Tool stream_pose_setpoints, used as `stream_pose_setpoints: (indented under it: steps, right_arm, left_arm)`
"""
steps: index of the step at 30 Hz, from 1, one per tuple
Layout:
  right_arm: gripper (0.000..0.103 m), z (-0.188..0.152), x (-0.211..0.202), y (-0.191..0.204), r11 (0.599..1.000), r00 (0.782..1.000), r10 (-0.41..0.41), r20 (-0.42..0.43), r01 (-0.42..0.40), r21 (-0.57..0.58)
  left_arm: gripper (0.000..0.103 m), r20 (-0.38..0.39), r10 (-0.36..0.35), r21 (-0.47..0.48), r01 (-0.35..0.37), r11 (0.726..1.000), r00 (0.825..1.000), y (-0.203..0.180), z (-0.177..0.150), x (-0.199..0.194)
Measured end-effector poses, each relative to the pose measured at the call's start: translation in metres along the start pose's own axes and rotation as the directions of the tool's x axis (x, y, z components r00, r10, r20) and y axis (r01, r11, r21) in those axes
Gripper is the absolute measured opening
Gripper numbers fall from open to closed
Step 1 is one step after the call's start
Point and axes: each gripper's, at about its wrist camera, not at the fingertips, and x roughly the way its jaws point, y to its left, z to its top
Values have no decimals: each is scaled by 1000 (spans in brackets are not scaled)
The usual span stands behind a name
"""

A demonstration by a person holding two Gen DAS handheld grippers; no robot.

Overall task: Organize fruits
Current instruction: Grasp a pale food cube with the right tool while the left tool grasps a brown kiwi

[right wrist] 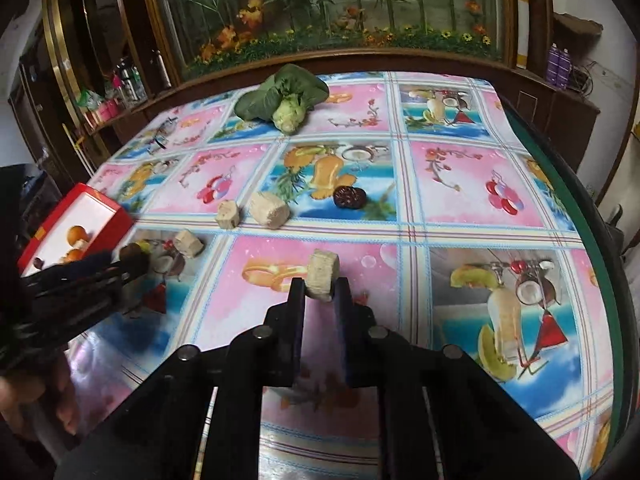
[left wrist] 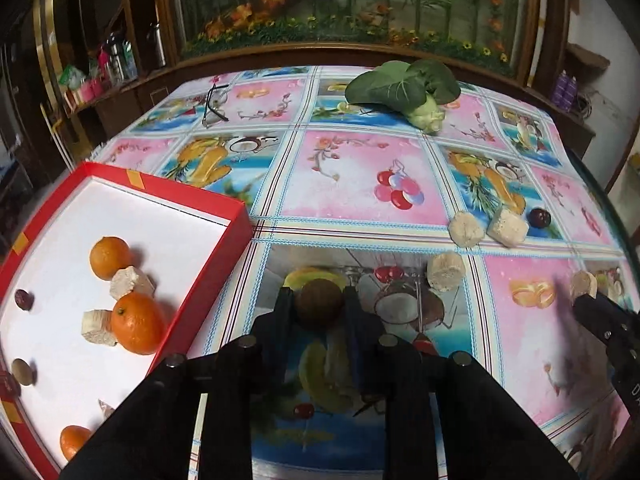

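left fingers [left wrist: 318,300] – clamp brown fruit [left wrist: 320,303] | right fingers [right wrist: 320,286] – clamp pale chunk [right wrist: 323,275]

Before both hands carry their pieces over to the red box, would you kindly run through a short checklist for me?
1. Left tongs closed on the brown round fruit: ok; it sits between the fingers.
2. Right tongs closed on the pale chunk: ok.
3. Fruit and chunk lifted off the tablecloth: cannot tell.
4. Free floor in the red box: ok; the far half is bare.
5. Path from the left tongs to the box: ok; only its near wall lies between.
6. Loose pieces still waiting: not ok; three pale chunks and a dark red fruit remain on the cloth.
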Motion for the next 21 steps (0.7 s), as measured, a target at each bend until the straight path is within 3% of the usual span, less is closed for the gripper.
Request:
stream_pose_setpoints:
  steps: [9,15,21]
  right_arm:
    - [16,0,-4,2,1000,1000,20,16,-20,-20]
    - [16,0,-11,10,999,999,32,39,-30,-41]
    - [16,-2,-19,21,997,997,25,68,-20,-80]
  left_arm:
    - [23,17,-71,21,71,997,997,-3,-27,-41]
    - [23,139,-68,20,66,998,988,-2,-45,-68]
    - [23,178,-90,-51,101,994,980,10,-46,-68]
